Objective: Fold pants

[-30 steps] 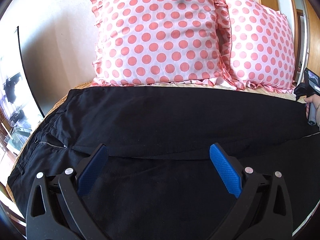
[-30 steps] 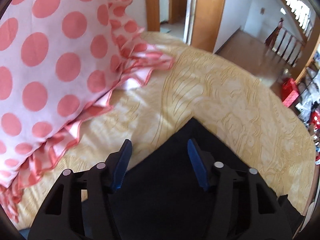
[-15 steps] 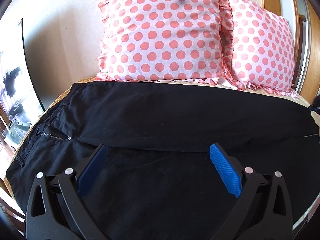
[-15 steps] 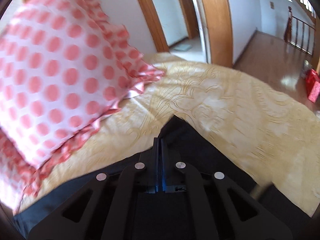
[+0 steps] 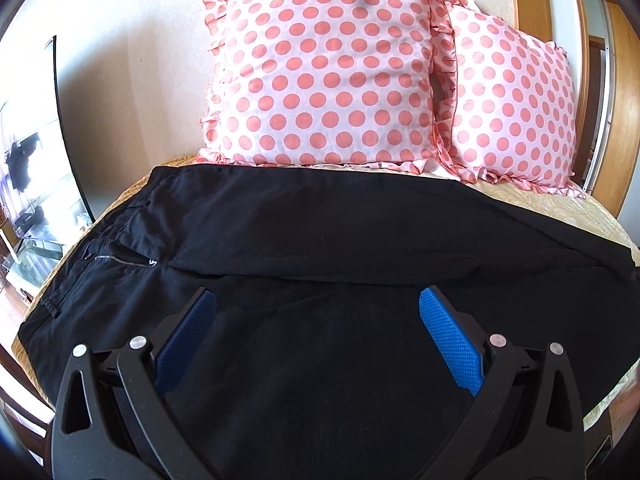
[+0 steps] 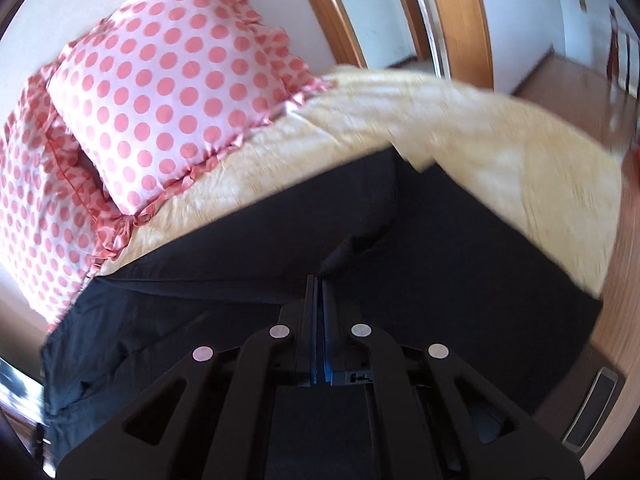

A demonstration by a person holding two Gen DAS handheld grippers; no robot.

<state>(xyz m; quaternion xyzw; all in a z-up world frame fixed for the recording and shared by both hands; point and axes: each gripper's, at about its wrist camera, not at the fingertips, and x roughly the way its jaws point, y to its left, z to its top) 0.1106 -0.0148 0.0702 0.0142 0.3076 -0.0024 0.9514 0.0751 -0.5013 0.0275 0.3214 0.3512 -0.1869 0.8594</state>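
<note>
Blur hides our right gripper (image 6: 320,284) tips, clamped on the pants (image 5: 320,232) hem and tilted down; our left gripper (image 5: 318,308) hovers spread, empty.

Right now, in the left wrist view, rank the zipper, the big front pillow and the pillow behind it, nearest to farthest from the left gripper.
1. zipper, on the pants, left
2. front pillow, centre
3. rear pillow, right, partly behind

Measured from the left gripper.
</note>
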